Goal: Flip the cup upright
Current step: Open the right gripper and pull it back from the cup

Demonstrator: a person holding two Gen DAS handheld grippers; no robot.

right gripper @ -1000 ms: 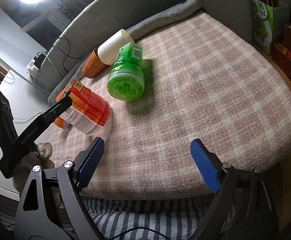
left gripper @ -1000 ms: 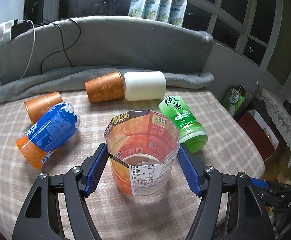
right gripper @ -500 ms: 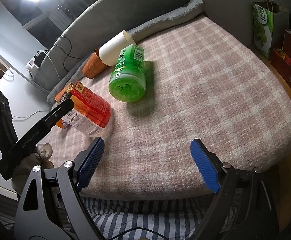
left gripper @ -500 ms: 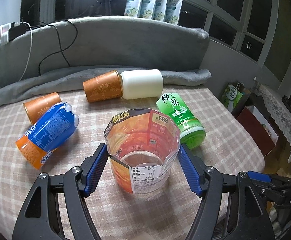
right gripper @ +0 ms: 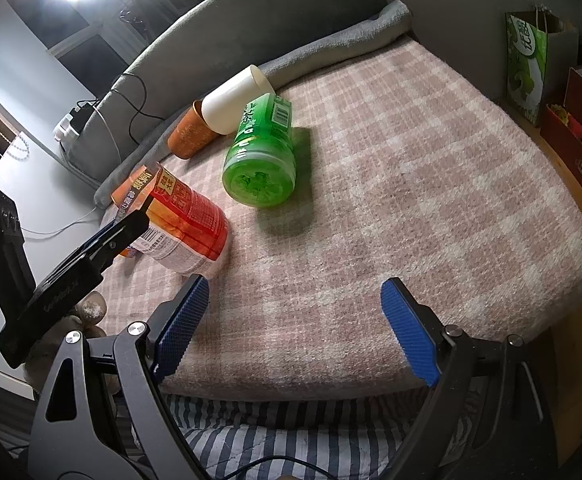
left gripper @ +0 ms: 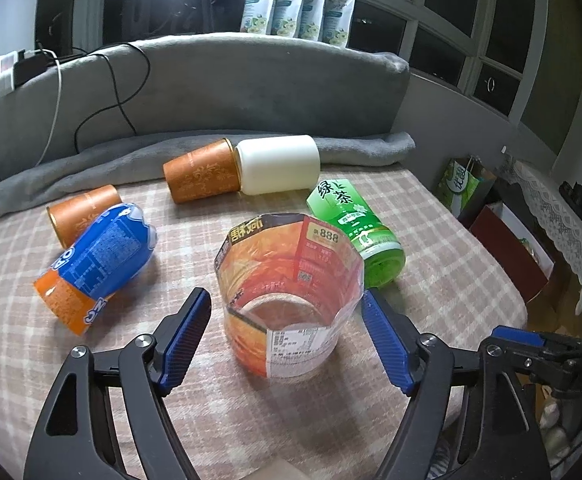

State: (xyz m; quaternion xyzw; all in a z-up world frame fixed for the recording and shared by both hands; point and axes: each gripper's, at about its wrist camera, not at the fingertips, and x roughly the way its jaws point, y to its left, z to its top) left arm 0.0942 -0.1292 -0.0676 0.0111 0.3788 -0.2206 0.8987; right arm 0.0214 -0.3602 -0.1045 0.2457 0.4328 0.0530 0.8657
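Note:
An orange-red cut-bottle cup (left gripper: 287, 296) stands upright, mouth up, on the checked blanket (left gripper: 431, 264). My left gripper (left gripper: 287, 332) is open with its blue pads either side of the cup, a small gap on each side. The cup also shows in the right wrist view (right gripper: 183, 228), with the left gripper's arm (right gripper: 75, 264) beside it. My right gripper (right gripper: 295, 328) is open and empty over the blanket's near edge. A green cup (left gripper: 355, 228) lies on its side to the right; it also shows in the right wrist view (right gripper: 261, 160).
A blue-orange cup (left gripper: 95, 264), two orange cups (left gripper: 203, 170) (left gripper: 81, 212) and a white cup (left gripper: 279, 164) lie on their sides farther back. A grey cushion (left gripper: 211, 92) runs behind. Bags and boxes (right gripper: 539, 64) stand on the floor to the right.
My left gripper has opened a little and drawn back, leaving gaps beside the upright cup. The right gripper has barely moved.

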